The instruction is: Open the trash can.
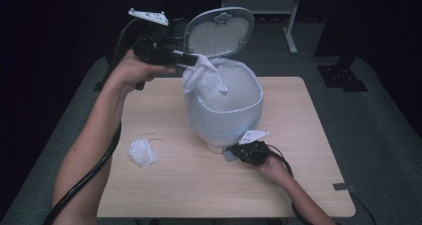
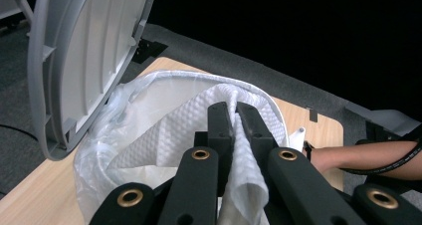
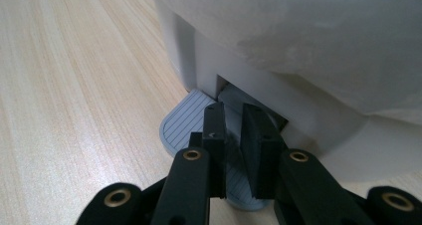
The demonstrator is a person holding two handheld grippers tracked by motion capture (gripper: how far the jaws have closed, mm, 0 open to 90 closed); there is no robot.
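A: What sits around the pedal bin [image 1: 224, 110]?

B: The bin stands on the wooden table [image 1: 199, 185], lined with a thin plastic bag [image 2: 107, 130]. Its grey lid [image 1: 219, 31] is tipped up behind the opening. A crumpled white wad of paper [image 1: 142, 152] lies on the table, well to the left of the bin and apart from it. Behind the bin, past the table's far edge, a metal stand [image 1: 286, 16] rises from the grey floor.

A: And the paper towel [image 1: 201, 75]?

B: It hangs over the bin's left rim, partly above the opening. The left gripper [image 1: 191, 60] has its jaws pinched narrow on the towel's upper edge; in the left gripper view the sheet [image 2: 239, 150] runs between the two black jaws.

A: Anything in its way?

B: The raised lid stands just beside that gripper, to the bin's rear.

A: How are the arms set?

B: The left forearm reaches up along the bin's left side, hand held high at rim level. The right hand is low at the bin's foot, the right gripper [image 3: 234, 120] with jaws nearly together, resting on the grey ribbed pedal [image 3: 181, 128]. Whether they squeeze it I cannot tell.
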